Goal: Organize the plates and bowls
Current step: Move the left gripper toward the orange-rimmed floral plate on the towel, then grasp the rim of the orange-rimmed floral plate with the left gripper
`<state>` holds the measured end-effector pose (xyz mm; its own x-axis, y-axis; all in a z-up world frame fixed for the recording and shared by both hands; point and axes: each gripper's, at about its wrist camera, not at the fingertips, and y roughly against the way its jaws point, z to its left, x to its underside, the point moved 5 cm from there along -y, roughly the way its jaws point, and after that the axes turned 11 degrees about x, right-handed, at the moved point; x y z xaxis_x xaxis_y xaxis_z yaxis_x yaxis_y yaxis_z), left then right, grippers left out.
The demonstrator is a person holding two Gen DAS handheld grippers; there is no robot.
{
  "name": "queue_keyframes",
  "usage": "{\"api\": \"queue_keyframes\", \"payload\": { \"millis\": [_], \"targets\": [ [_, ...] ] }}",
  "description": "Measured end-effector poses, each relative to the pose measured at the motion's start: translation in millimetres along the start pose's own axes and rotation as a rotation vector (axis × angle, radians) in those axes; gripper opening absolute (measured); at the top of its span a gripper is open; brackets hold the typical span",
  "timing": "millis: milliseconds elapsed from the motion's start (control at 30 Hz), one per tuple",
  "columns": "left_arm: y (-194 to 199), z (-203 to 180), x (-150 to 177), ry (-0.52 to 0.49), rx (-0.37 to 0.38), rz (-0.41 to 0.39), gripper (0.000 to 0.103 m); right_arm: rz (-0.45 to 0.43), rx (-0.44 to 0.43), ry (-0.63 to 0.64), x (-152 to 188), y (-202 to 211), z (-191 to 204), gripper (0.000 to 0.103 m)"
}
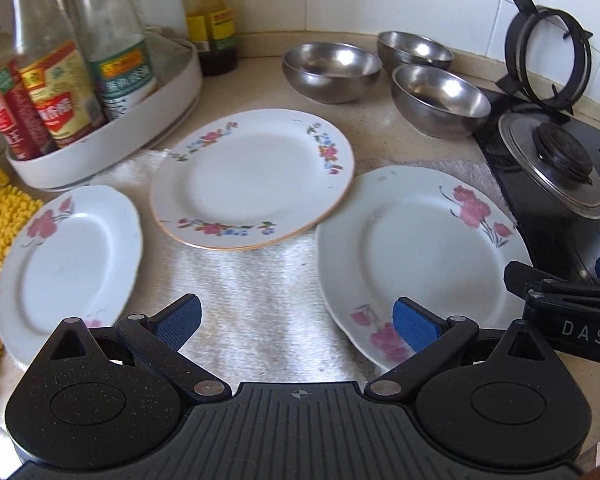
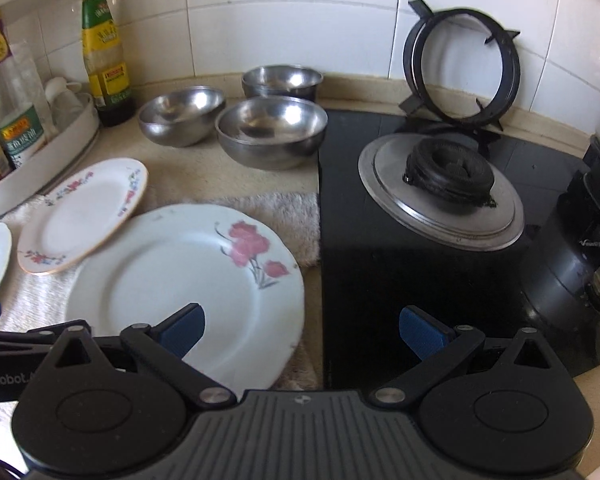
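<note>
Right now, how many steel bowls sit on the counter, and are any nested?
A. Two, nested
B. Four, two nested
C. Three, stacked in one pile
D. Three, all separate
D: three steel bowls stand apart on the counter, each showing an empty interior.

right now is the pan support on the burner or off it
Off. The pan support stands on edge against the tiled wall, behind the bare burner.
</note>
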<state>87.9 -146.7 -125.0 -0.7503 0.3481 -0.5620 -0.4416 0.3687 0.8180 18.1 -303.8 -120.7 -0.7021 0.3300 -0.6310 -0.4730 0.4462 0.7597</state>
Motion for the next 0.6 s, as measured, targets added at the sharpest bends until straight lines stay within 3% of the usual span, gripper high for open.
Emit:
{"api": "queue_keyframes", "payload": {
  "millis": [167, 267, 367, 467, 600],
  "targets": [
    [-15, -7, -3, -0.019, 0.032, 0.031, 0.102, 0.020, -0.006, 0.015, 0, -14, -4, 0.101],
    [-27, -8, -5, -0.015, 0.079, 0.059, 0.099, 0.077, -0.094, -0.012, 2, -25, -6, 0.089],
    [-34, -5, -6, 0.038, 0.159, 0.067, 0.099, 0.050, -0.123, 0.001, 0, -27, -6, 0.084],
    [-35, -4, -10, 0.031, 0.188, 0.055, 0.098, 0.055, -0.165, 0.020, -4, -28, -1, 0.076],
    [-37, -3, -12, 0.000, 0.218, 0.048, 0.099, 0.038, -0.212, 0.062, -8, -29, 5, 0.073]
  ]
}}
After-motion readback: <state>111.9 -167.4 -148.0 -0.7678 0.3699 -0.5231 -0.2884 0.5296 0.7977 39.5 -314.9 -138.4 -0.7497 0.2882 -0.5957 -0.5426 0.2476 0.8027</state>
